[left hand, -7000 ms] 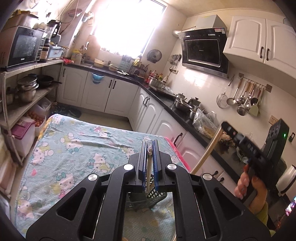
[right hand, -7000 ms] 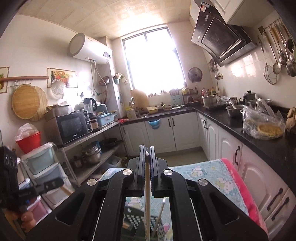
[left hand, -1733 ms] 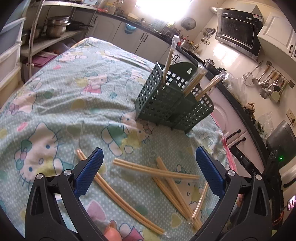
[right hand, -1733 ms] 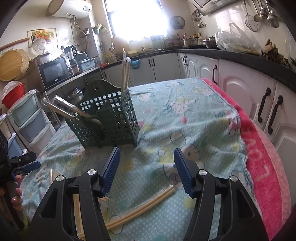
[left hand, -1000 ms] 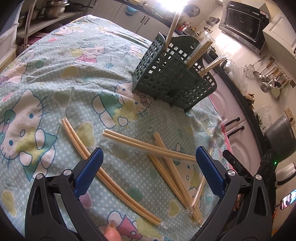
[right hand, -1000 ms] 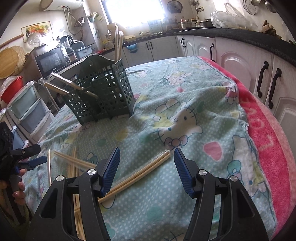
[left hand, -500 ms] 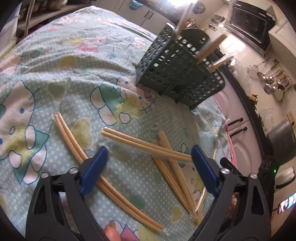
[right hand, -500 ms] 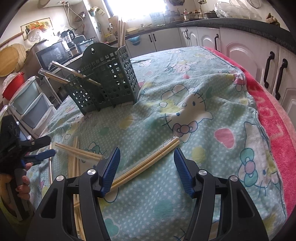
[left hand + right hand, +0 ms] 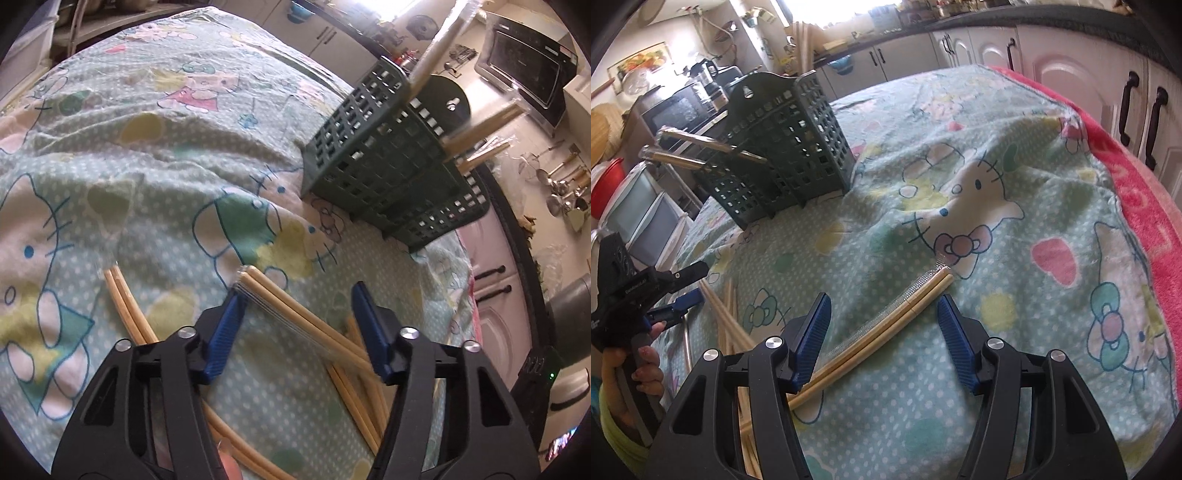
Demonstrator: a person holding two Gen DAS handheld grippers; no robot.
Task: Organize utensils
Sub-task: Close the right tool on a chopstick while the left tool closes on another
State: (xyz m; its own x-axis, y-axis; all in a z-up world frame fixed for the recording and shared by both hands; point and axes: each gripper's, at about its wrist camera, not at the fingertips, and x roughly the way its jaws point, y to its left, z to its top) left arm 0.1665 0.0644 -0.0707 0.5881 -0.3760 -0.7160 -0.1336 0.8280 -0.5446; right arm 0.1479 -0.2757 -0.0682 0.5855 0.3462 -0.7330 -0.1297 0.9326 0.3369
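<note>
Both tongs' black frames hide chopstick ends: left tongs (image 9: 295, 325) closing around one wrapped pair (image 9: 295, 306), right tongs (image 9: 882, 332) spread, over the cartoon-cloth bench (image 9: 1015, 206).

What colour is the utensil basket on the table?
Dark green, a slotted plastic utensil basket; clearest in the right wrist view.

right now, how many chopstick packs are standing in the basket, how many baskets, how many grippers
chopstick packs in the basket: 3 (one upright, two leaning)
green basket: 1
grippers: 2 (left gripper with jaws closing around a loose pack on the cloth, right gripper open)
total: 6
</note>
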